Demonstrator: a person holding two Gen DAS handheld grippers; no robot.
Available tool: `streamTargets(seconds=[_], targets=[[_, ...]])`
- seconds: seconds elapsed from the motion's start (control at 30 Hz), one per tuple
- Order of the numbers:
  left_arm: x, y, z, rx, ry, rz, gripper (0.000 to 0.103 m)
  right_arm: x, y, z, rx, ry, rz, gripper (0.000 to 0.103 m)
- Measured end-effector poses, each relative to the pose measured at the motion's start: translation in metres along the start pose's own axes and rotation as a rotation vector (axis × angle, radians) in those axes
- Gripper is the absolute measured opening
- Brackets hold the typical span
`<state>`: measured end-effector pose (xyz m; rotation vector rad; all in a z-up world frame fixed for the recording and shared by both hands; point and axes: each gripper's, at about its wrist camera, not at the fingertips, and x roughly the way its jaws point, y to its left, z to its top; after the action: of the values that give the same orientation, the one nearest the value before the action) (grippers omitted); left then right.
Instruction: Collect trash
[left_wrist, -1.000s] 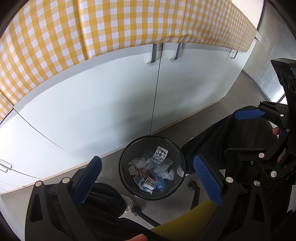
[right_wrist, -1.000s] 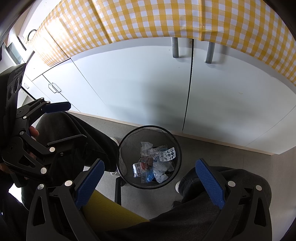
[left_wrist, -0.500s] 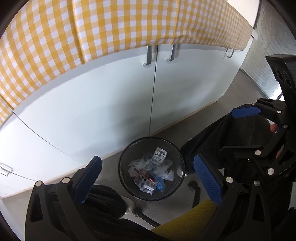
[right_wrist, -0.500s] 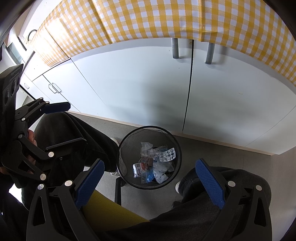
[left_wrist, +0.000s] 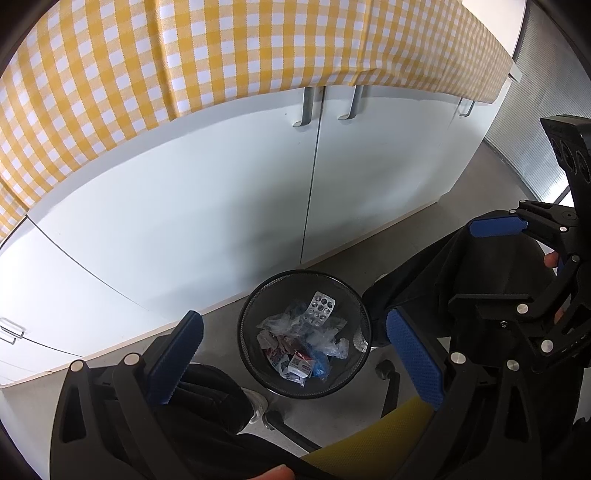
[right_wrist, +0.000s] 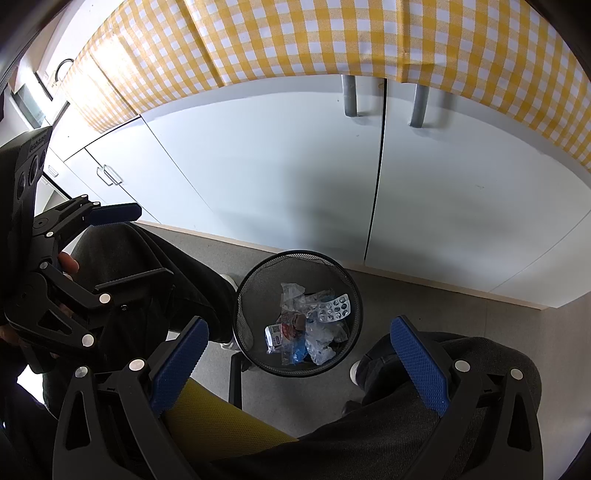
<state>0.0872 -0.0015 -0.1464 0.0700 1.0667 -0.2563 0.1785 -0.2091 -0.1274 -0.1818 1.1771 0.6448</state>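
Both our left gripper (left_wrist: 291, 350) and right gripper (right_wrist: 295, 354) hang wide and empty above the mesh wastebasket (left_wrist: 255, 365); the blister pack (left_wrist: 318, 307) lies inside, so we probably fetch more trash next.

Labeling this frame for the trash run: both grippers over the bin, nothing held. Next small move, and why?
Probably lift both grippers away from the mesh bin toward the tabletop for more trash. The left gripper and right gripper are both open and empty, and the blister pack and wrappers already lie inside the bin. The checked tablecloth hides the tabletop, so I cannot tell what remains.
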Motion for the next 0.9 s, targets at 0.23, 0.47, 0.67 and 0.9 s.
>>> streamTargets(seconds=[0.23,0.47,0.67,0.9], targets=[[-0.0002,-0.0017,0.0004,0.001,0.001,-0.002,0.099,-0.0001,0.0006,0.0002,0.0,-0.001,-0.001,0.1],[0.0003,-0.0035,-0.0006,0.003,0.001,-0.002,0.099,-0.0001,0.0006,0.0001,0.0,-0.001,0.0,0.1],[0.0004,-0.0036,-0.0006,0.0,0.001,-0.003,0.099,-0.0003,0.0006,-0.0001,0.0,0.0,0.0,0.1],[0.0005,-0.0035,-0.0002,0.001,0.001,-0.002,0.099,-0.0002,0.0008,0.0001,0.0,0.0,0.0,0.1]])
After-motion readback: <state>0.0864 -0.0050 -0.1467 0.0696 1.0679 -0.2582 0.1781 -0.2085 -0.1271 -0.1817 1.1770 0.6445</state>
